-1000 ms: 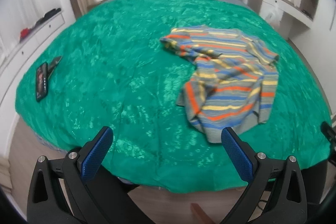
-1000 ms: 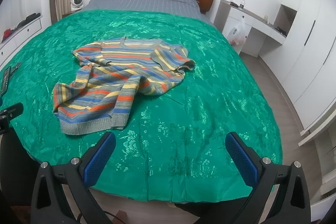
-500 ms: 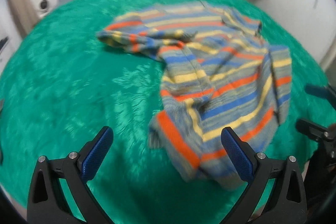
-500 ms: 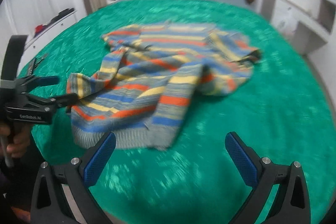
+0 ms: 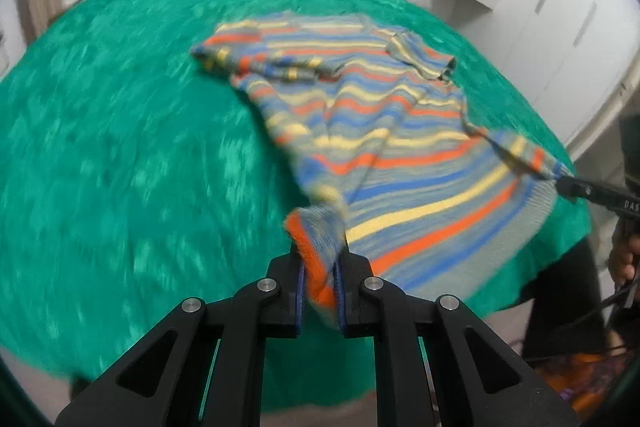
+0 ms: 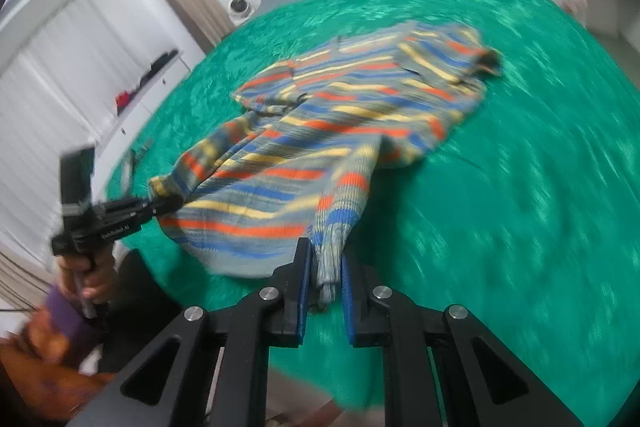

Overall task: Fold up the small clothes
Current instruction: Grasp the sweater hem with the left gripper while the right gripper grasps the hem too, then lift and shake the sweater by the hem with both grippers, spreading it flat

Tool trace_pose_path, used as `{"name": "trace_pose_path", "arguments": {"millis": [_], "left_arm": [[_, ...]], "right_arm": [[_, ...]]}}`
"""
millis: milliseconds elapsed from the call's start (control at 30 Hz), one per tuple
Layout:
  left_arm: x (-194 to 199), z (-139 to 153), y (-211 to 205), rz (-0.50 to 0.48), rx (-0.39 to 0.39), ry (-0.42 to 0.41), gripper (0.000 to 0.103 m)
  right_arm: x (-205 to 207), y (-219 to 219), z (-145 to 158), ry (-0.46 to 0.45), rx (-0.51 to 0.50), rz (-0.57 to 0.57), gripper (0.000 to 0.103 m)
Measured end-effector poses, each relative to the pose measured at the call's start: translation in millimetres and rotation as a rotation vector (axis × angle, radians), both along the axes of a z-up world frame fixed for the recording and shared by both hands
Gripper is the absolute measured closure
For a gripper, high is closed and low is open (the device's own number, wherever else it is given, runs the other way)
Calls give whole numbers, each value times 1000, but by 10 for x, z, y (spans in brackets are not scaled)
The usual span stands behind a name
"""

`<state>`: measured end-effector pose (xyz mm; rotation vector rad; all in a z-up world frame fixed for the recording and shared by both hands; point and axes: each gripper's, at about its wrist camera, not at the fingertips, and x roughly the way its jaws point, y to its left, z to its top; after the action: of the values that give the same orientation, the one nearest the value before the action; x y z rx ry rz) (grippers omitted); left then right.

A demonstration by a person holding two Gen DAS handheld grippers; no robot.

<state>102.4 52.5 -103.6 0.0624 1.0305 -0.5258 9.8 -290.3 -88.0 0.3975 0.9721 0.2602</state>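
Striped knit sweater (image 5: 384,131) in grey, orange, blue and yellow sprawls mid-frame across the green patterned bedspread (image 5: 120,147). Left gripper (image 5: 320,283) and right gripper (image 6: 325,279) are closing, each with 1 hem corner between its blue pads, low in frame.

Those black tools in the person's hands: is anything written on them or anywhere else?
"DAS": white, cut off at the picture's edge, on the right tool.
"GenRobot.AI": white, blurred, so unsure, on the left tool.
Nothing else is readable. Both tools' jaws are closing with the striped sweater between them.
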Motion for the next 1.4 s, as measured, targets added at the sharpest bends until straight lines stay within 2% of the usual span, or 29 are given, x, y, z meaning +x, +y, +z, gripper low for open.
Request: {"name": "trace_pose_path", "arguments": {"millis": [100, 233, 267, 300, 333, 400, 467, 533, 600, 700, 733, 767, 800, 833, 867, 933, 1067, 1133, 1200, 1233, 1333, 1367, 1400], "left_arm": [[-52, -190, 46, 64, 11, 91, 86], [-144, -477, 3, 87, 91, 106, 77], [-168, -500, -13, 84, 99, 98, 73], [-174, -491, -18, 83, 105, 87, 68], [-201, -479, -20, 85, 116, 68, 65], [-224, -467, -38, 93, 141, 26, 50], [-223, -485, -36, 102, 163, -7, 45], [-186, -540, -68, 96, 176, -11, 45], [-173, -561, -61, 94, 178, -17, 45], [-201, -535, -65, 91, 163, -20, 45], [-213, -529, -55, 93, 163, -19, 45], [-224, -520, -30, 96, 164, -19, 45], [-240, -511, 2, 100, 165, -20, 45], [-259, -496, 47, 108, 164, -22, 45], [-272, -484, 93, 116, 164, -21, 45], [-276, -483, 151, 127, 162, -16, 45], [-239, -548, 165, 119, 152, 18, 45], [-225, -572, 121, 99, 154, 16, 45], [-207, -576, 52, 69, 154, -10, 45], [-194, -571, 14, 49, 144, -29, 45], [-155, -555, -76, -4, 118, -76, 52], [-134, -555, -93, -28, 95, -73, 71], [-111, -562, -95, -47, 72, -55, 97]], "right_arm": [[-197, -190, -185, 81, -39, -59, 89], [-244, -359, -598, 185, -53, -126, 87], [-246, -387, -667, 200, -78, -146, 78], [-242, -386, -702, 204, -87, -158, 64], [-253, -428, -716, 205, -90, -184, 59], [-280, -465, -661, 188, -88, -203, 50], [-274, -400, -569, 150, -131, -192, 41], [-218, -229, -495, 96, -189, -152, 36], [-130, -4, -494, 59, -236, -85, 35], [73, 316, -627, 13, -365, 8, 38], [145, 308, -702, 24, -384, 7, 44], [188, 210, -754, 48, -376, -22, 66], [192, 107, -764, 61, -350, -52, 84], [160, -107, -746, 76, -270, -116, 89], [110, -271, -721, 82, -225, -168, 89], [-29, -664, -691, 114, -213, -289, 88], [-255, -1006, -632, 156, -218, -370, 87], [-304, -936, -565, 142, -195, -339, 79], [-278, -817, -558, 122, -135, -273, 52], [-278, -734, -583, 116, -109, -236, 49], [-161, -549, -752, 118, -74, -158, 49], [-103, -527, -806, 115, -63, -143, 49], [-62, -513, -872, 120, -38, -122, 49]]}}
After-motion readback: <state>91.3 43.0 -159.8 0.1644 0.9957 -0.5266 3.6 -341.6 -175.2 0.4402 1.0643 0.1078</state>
